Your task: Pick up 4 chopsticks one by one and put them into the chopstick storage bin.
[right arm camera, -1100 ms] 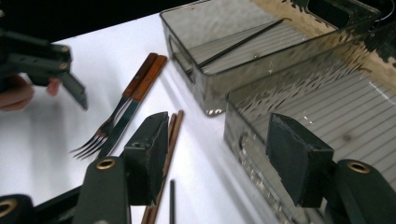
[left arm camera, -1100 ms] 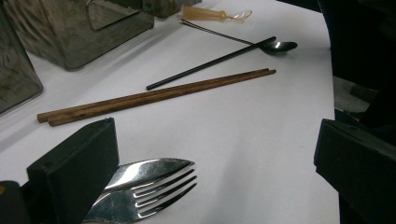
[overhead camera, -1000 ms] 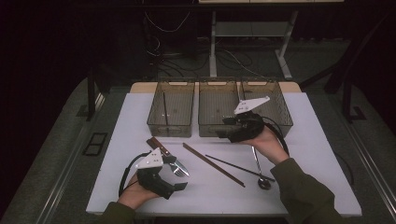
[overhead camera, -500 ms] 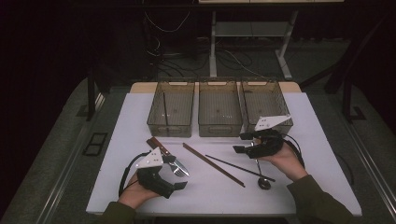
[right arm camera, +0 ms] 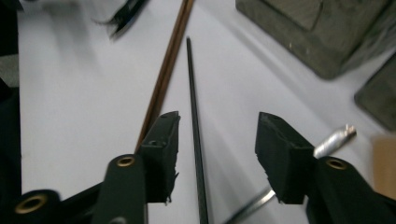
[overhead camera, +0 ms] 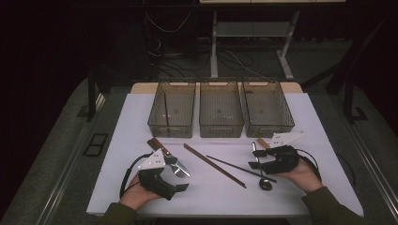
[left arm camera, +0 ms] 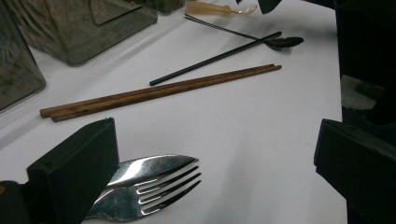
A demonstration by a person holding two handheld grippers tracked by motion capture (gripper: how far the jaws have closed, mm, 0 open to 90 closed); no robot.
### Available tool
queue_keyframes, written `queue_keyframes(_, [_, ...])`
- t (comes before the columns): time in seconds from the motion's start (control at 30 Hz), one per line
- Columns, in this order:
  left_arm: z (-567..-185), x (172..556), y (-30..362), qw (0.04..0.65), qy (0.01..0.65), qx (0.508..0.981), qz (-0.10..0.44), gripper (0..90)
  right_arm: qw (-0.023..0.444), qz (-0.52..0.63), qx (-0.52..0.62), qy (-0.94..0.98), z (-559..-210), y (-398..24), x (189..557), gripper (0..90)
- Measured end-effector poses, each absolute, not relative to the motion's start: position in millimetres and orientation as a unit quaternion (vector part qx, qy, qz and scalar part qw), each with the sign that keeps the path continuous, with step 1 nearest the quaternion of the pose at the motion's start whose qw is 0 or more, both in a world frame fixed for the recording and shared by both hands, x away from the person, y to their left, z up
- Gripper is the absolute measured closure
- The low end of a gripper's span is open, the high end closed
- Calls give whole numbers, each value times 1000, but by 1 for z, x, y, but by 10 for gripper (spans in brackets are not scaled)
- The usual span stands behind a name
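Grippers low over table (overhead camera: 319, 122) in high view: left gripper (overhead camera: 180, 180) just beside fork (overhead camera: 179, 169), right gripper (overhead camera: 254, 159) over black chopstick (overhead camera: 234, 165), w/ spoon (overhead camera: 265, 183) near it. Left gripper view: jaws wide, fork (left arm camera: 149, 184) touching left jaw (not clamped), brown chopsticks (left arm camera: 159, 92) ahead. Right gripper view: jaws have just been closing, half apart, black chopstick (right arm camera: 194, 121) between them, untouched.

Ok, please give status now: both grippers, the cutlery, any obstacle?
Right gripper open, jaws just closing around black chopstick, no contact. Left gripper open beside fork. Brown chopsticks close alongside.
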State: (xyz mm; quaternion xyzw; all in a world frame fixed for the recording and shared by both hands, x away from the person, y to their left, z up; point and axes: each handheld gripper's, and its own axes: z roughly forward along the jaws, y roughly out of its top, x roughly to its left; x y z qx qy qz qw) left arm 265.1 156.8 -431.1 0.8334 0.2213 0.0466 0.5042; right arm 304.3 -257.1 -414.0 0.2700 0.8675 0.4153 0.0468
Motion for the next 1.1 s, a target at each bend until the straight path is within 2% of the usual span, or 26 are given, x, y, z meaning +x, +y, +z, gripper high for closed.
queue_keyframes(0.23, [-431, 265, 157, 503, 221, 834, 49, 0, 31, 386, 265, 883, -427, -265, 297, 645])
queue_keyframes(0.4, [-431, 264, 157, 501, 218, 836, 51, 0, 31, 364, 255, 895, -432, -260, 297, 708])
queue_keyframes(1.1, [-431, 264, 156, 499, 218, 838, 50, 0, 32, 338, 238, 910, -443, -249, 296, 818])
